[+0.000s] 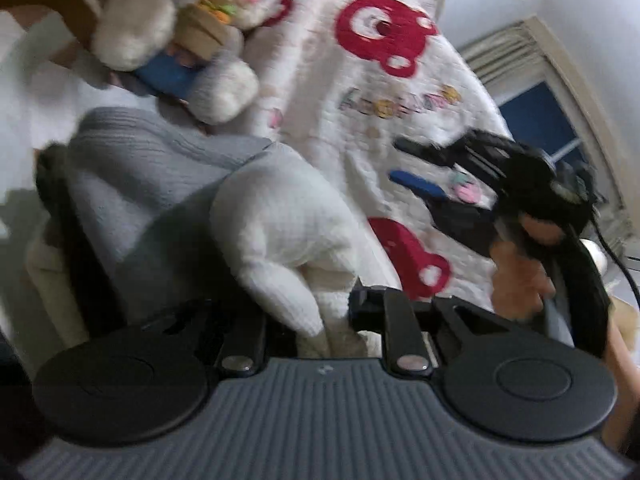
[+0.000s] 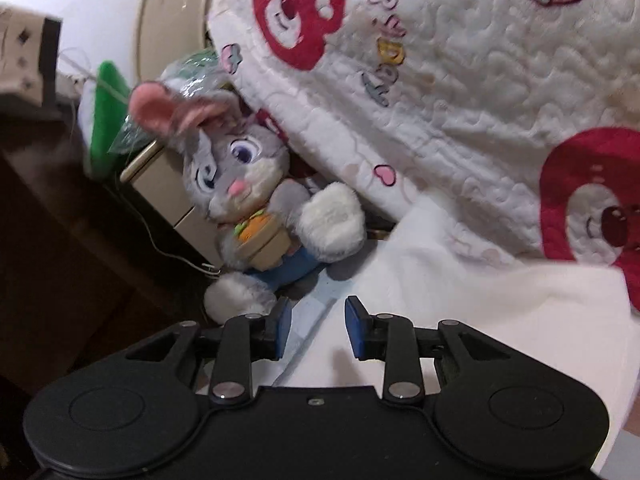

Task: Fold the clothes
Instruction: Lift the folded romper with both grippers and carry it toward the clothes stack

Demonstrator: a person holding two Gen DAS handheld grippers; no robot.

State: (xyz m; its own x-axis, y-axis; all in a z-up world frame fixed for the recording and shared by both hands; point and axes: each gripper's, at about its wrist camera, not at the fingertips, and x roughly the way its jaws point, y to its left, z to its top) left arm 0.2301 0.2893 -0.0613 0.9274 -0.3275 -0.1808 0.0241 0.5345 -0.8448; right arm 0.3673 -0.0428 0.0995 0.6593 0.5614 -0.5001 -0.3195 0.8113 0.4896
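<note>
- landmark for everything below: the plush rabbit point(image 1: 176, 40), grey and white, holding a toy burger, propped at the head of the bed.
- left of and below the rabbit in the left wrist view, the knit garment point(image 1: 192, 200) is bunched up off the quilt point(image 1: 400, 88); its grey ribbed part lies toward the rabbit, its white part point(image 1: 280, 232) hangs toward the camera.
- the left gripper point(image 1: 332, 320) has its jaws closed on a fold of that white knit, the cloth pinched and bulging out above them.
- the knit looks soft, thick and light (a judgement from how it slumps); it should drape and stretch rather than hold a crease, so an edge, hem or shoulder seam would be a surer hold than a bunched middle.
- right of the rabbit, across the quilt, the right gripper point(image 1: 440, 184) shows with a hand behind it; in its own view its jaws stand apart with nothing between the blue pads point(image 2: 285, 330), over a pale sheet just below the rabbit's feet.
- in the way: the rabbit itself, a cardboard box and a green bag behind it, and the rumpled quilt, which leaves little flat room for laying the garment out.
- how far the folding has gone cannot be told from this bunch.
</note>
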